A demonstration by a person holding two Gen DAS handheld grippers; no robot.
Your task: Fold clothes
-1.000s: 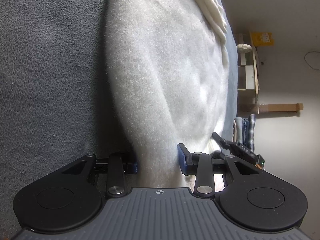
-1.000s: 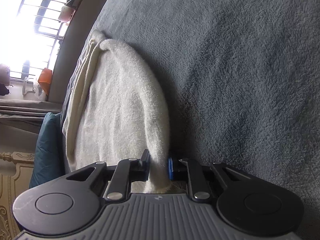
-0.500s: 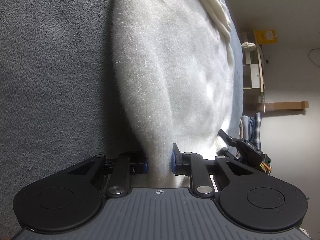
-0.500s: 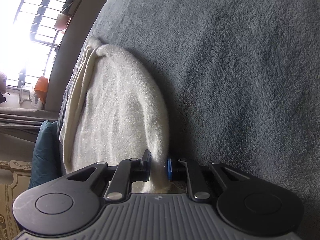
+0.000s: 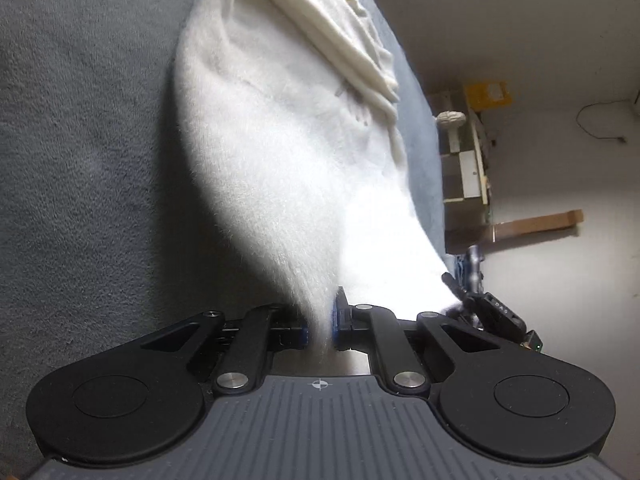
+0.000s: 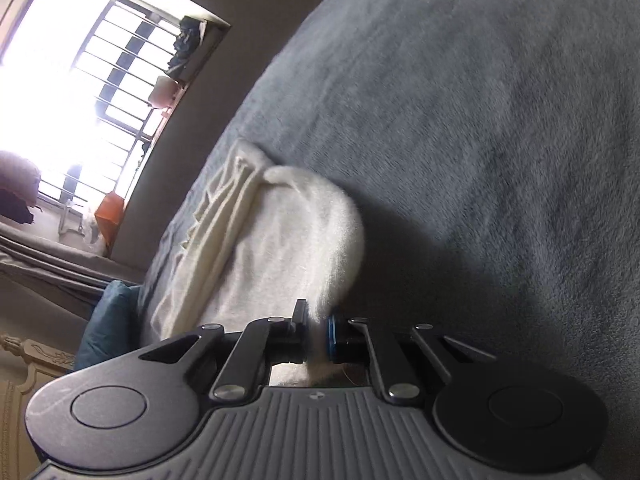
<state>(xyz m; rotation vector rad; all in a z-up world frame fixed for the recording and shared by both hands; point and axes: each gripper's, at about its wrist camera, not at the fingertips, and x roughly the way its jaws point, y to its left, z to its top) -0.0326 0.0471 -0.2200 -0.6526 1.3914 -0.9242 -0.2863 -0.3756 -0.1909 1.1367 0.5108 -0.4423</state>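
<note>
the white fuzzy garment (image 5: 280, 152) is soft, light and limp – it will sag, so hold it at its near edge corners. the left gripper (image 5: 320, 322) and right gripper (image 6: 318, 330), at 6 o'clock in each view, have just been closing and now pinch that edge above the grey bed cover (image 6: 500, 140).

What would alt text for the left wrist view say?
A hand-held gripper pinches the near edge of a fluffy white garment, its jaws just closed on the cloth. The garment stretches away across a grey fleece blanket. A white wall and shelves show at right.
</note>
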